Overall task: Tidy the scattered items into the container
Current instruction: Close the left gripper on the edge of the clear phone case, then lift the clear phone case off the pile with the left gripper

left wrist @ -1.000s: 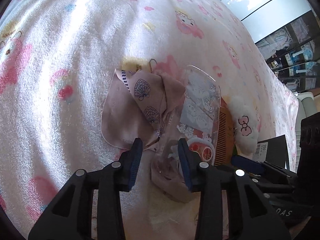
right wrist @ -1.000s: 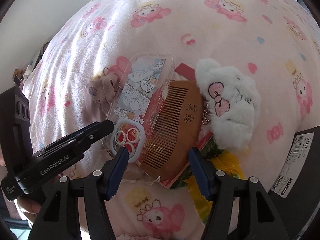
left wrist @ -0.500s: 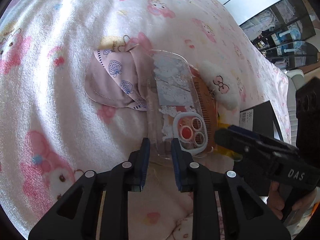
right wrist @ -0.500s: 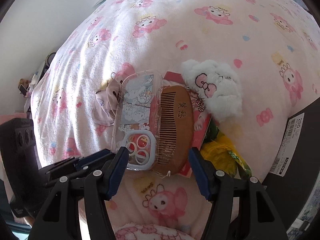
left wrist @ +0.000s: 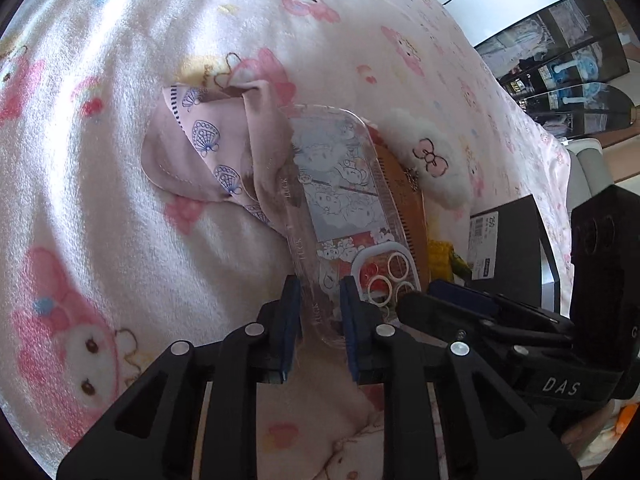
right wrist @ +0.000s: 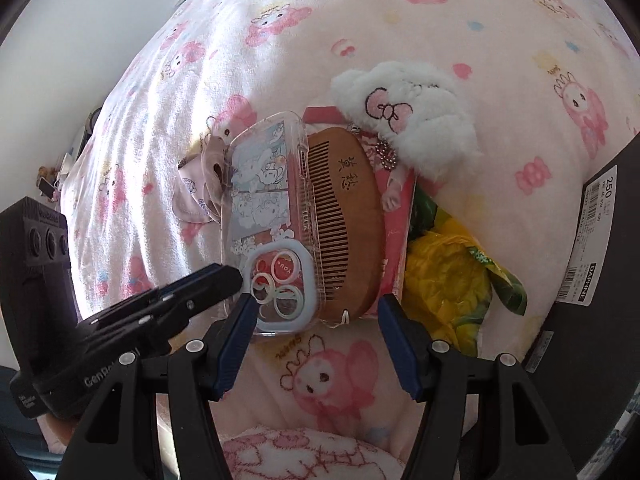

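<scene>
The near edge of the clear phone case (left wrist: 336, 216) is straddled by the left gripper (left wrist: 318, 324), whose jaws have just been closing; its long axis runs away. The right gripper (right wrist: 316, 336) is held wide open, empty, nearer the wooden comb (right wrist: 344, 220).

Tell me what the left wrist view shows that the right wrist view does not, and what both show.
Only the left wrist view shows the dark glass-fronted cabinet in the room behind, and most of the pink cloth printed with blue shells.

Only the right wrist view shows the crumpled yellow plastic bag, the Chinese characters on the brown wooden comb, and a white wall.

Both show the clear cartoon-printed phone case, the white fluffy plush with a pink bow, the pink cartoon blanket and the black box with a barcode label.
</scene>
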Motion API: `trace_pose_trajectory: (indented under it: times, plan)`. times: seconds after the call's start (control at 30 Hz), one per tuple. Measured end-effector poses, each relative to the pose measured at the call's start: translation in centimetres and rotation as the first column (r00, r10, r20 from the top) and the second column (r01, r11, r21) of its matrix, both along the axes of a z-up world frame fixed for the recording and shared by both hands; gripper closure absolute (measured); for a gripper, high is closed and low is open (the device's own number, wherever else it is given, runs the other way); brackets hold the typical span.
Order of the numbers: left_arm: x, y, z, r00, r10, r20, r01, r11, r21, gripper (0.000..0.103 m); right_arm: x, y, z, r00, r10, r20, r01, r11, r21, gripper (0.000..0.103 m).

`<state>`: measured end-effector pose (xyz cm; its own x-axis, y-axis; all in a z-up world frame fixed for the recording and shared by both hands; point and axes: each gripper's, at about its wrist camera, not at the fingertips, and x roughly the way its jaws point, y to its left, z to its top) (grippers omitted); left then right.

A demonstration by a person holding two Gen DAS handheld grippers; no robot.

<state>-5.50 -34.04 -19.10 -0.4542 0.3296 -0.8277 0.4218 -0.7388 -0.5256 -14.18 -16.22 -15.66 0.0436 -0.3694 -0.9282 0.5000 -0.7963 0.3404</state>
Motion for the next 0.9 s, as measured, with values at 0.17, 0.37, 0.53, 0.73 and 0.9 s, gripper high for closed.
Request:
trace_pose_trajectory:
  times: [0.17,0.37,0.53,0.73,0.9]
  plan:
    - [0.7,-1.8,0.9,0.999,0.015,-0.043,-0.012,0.998,0.065,0.075,0.9,0.1,0.2,1.0,0.01,0.006,-0.01,1.0,-0.005,0.043]
    - [-4.0,-4.8,1.3,0.998,0.048,-0.034,-0.051,0.993,-0.11,0.073,1.3,-0.1,-1.1,0.996,0.034,0.081,-0.033,0.999,-0.008,0.044]
    - [-5.6,-4.9,-0.7,0.998,0.04,0.049,-0.035,0.994,-0.104,0.067,1.5,-0.7,-1.9,0.99,0.06,0.13,-0.059,0.998,-0.013,0.043]
    - [-1.4,-4.0,-1.8,0.997,0.069,0.04,-0.07,0.997,0.038,0.064,2.1,-1.4,-1.3,0.992,0.065,0.105,-0.062,0.998,-0.03,0.05]
    - [1.9,-3.0,-1.8,0.996,0.083,0.037,-0.087,0.989,0.122,0.074,3.2,-2.0,-0.6,0.991,0.072,0.117,-0.062,0.994,-0.088,0.067]
